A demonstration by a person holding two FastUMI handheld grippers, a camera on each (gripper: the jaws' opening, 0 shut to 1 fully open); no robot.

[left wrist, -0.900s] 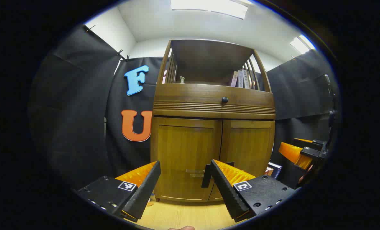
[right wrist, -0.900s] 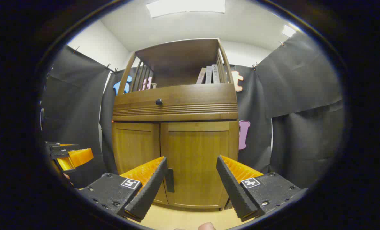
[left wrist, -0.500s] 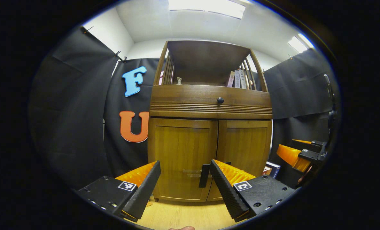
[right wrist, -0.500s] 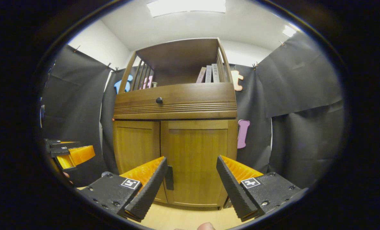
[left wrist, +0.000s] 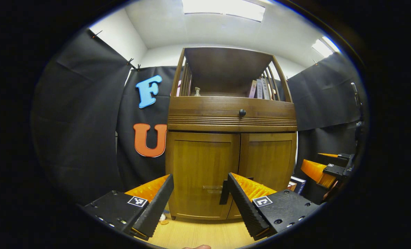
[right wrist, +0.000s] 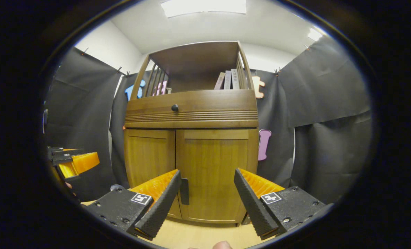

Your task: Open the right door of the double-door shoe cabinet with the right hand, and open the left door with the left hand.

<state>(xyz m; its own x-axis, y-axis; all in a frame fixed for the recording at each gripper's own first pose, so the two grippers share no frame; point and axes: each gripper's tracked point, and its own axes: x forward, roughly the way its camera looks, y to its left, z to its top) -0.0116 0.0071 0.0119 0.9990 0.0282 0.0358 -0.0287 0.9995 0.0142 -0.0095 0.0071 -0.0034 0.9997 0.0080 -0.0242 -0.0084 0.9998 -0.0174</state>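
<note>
Facing both spread tongs (left wrist: 198,193) (right wrist: 207,192), the upright shoe cabinet (left wrist: 231,173) has both doors closed.

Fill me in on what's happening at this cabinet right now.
A person holds two grippers in front of a wooden shoe cabinet. Both doors are shut. The left gripper is open, facing the left door near its dark handle. The right gripper is open too, facing the right door with its handle by one finger. Neither grips anything yet.
</note>
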